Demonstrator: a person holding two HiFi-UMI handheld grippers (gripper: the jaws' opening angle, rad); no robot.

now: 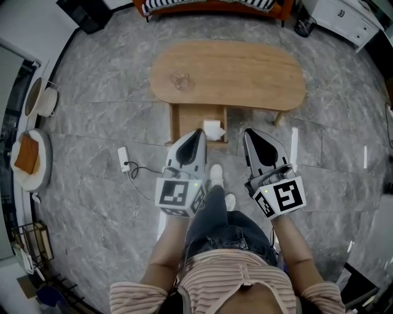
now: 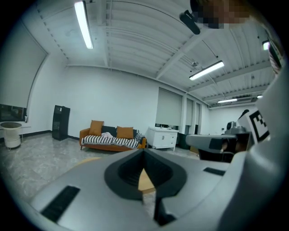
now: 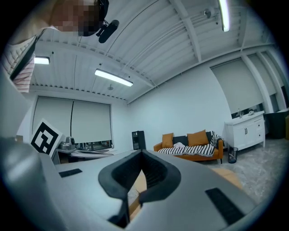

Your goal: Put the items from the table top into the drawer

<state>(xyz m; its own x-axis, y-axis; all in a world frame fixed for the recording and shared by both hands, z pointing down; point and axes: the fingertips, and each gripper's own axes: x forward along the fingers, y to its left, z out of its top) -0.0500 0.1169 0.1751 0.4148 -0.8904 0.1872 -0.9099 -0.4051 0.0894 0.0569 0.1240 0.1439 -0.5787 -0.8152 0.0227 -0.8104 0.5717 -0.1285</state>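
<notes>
The oval wooden table (image 1: 245, 73) stands ahead of me in the head view, its top bare apart from a faint ring mark (image 1: 182, 80). Under its near edge the wooden drawer (image 1: 174, 124) is pulled out, with a white folded item (image 1: 214, 129) lying inside at the right. My left gripper (image 1: 199, 132) is held up above the drawer's near side, jaws together and nothing between them. My right gripper (image 1: 249, 132) hangs beside it, to the right of the drawer, jaws also together and empty. Both gripper views look level across the room, the left gripper (image 2: 143, 151) and right gripper (image 3: 142, 156) each closed at the tip.
An orange sofa (image 1: 209, 5) with a striped throw stands beyond the table, and a white cabinet (image 1: 344, 15) is at the far right. A white power strip (image 1: 123, 158) with a cable lies on the grey floor to the left. A round cushioned bed (image 1: 31, 158) sits by the left wall.
</notes>
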